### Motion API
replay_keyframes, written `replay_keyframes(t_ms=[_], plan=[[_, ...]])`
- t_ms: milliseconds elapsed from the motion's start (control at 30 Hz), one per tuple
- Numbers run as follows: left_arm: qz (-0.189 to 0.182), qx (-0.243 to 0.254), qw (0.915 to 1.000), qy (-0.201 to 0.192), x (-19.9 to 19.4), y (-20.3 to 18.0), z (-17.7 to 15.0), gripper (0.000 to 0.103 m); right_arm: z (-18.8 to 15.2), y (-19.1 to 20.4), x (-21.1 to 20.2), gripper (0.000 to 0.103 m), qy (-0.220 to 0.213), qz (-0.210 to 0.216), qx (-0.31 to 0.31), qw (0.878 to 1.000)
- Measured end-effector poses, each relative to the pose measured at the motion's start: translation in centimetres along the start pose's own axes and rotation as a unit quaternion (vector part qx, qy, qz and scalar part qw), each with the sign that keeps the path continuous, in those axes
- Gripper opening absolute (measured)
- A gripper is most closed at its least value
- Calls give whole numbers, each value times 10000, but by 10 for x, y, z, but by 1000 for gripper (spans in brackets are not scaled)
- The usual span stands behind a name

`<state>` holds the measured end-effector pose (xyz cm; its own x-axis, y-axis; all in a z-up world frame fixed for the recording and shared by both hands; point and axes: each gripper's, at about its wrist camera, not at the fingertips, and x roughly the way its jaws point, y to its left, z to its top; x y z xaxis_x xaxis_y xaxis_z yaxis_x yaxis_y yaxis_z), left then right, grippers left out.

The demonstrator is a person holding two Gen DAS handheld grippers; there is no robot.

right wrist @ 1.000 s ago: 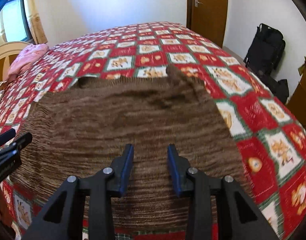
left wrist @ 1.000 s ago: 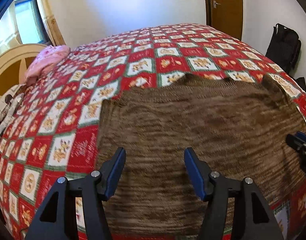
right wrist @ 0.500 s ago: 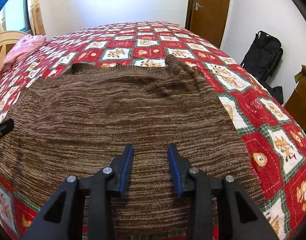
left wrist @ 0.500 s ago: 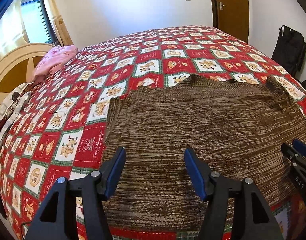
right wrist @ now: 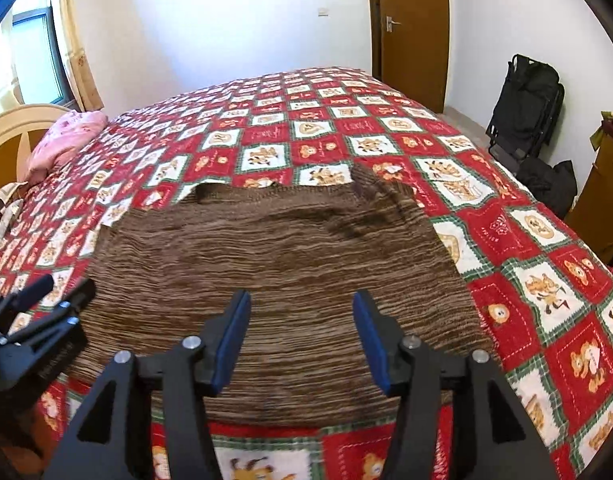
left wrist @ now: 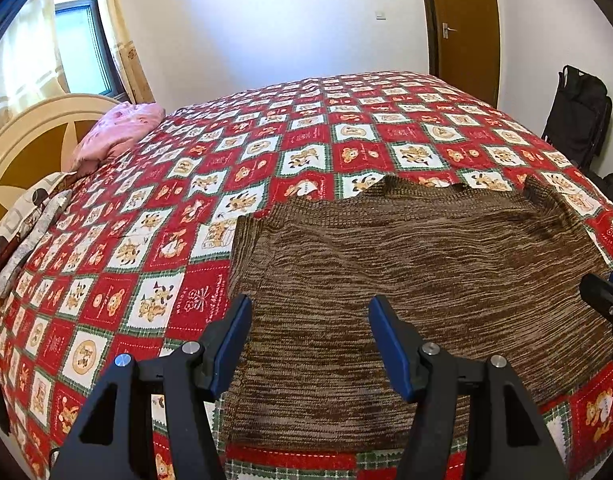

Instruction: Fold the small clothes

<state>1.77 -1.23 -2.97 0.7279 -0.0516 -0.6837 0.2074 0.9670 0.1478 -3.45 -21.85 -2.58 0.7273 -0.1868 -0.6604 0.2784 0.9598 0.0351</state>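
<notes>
The brown knitted garment [left wrist: 406, 280] lies spread flat on the near part of the bed, on the red patchwork bedspread [left wrist: 314, 148], its near hem running just short of the bed's near edge and its far edge showing two small raised corners and a slight ripple at the far right [right wrist: 370, 196]. It looks like one flat layer or a first fold already smoothed out — from these views I cannot tell which. Both grippers hang above its near half, touching nothing: the left gripper [left wrist: 310, 344] stands spread over the garment's left part, with only cloth seen between its blue pads, and the right gripper [right wrist: 302, 336] is spread too, its jaws having just been opening, with nothing between them but the knit below. So the step in hand reads as a pause between folds, hands lifted clear and sizing up the cloth. The next move, as I judge it, calls for each gripper to come down on an edge or corner — most likely the near hem or the two sides — pinch the knit cleanly through all its layers, and carry it over evenly so the fold lands square. Well apart, a pink pillow [left wrist: 114, 136] lies by the headboard [left wrist: 30, 136], and a black bag [right wrist: 526, 100] stands against the wall beside the door [right wrist: 414, 28].
</notes>
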Motion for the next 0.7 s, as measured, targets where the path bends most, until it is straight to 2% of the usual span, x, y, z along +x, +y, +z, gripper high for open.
replay_keyframes(t_ms=[133, 233, 467, 700], plan=[[11, -96, 9999, 128, 6, 9, -5, 62, 0, 13, -1, 54, -51, 40, -182, 9998], [-2, -162, 9997, 197, 8, 13, -8, 62, -2, 23, 1, 40, 6, 102, -322, 9994], [34, -149, 9996, 219, 9, 15, -12, 62, -7, 36, 7, 38, 115, 191, -482, 9986], [28, -275, 9987, 437, 20, 26, -19, 62, -15, 25, 17, 38, 361, 255, -293, 9986]])
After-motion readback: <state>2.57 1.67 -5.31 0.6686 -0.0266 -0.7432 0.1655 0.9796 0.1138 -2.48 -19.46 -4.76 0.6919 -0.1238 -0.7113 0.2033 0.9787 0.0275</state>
